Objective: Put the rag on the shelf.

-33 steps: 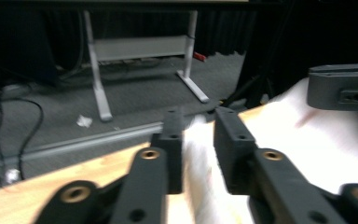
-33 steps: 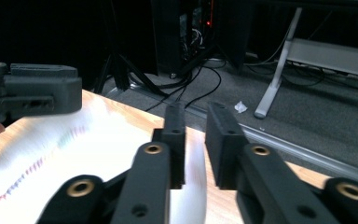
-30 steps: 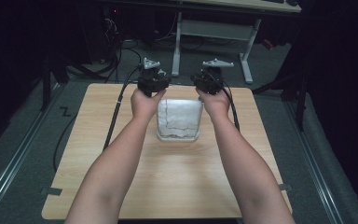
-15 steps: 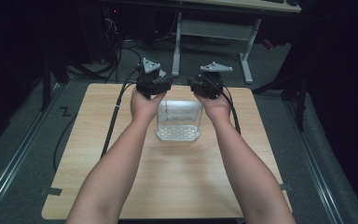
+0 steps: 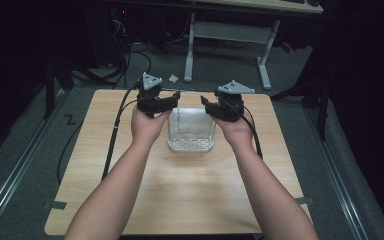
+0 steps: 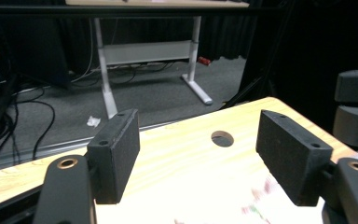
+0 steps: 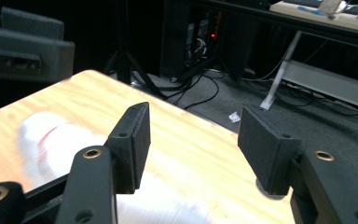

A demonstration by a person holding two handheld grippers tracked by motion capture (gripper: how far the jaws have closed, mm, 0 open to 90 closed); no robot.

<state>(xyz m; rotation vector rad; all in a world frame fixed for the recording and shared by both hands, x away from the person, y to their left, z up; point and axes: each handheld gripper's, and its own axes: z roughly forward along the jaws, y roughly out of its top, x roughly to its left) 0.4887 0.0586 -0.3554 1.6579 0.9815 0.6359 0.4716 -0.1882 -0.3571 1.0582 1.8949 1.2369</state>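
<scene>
A translucent white bag-like thing (image 5: 191,132) lies at the middle of the wooden table (image 5: 180,200), its far edge between my two grippers. My left gripper (image 5: 172,97) is just off its far left corner, open. My right gripper (image 5: 206,105) is at its far right corner, open too. In the left gripper view the left gripper (image 6: 204,156) has its jaws wide apart with nothing between them, and the white thing (image 6: 279,205) is a blur below. In the right gripper view the right gripper (image 7: 199,147) is just as wide, above the same white blur (image 7: 51,140).
Black cables (image 5: 114,135) trail off the table's left side to the floor. A white-legged desk (image 5: 230,30) stands beyond the far edge. There is a round hole (image 6: 222,138) in the tabletop near its far corner. The near half of the table is bare wood between the forearms.
Both grippers have drawn slightly towards the person and lower. The white thing looked opaque a second ago and now looks see-through with a pale bottom.
</scene>
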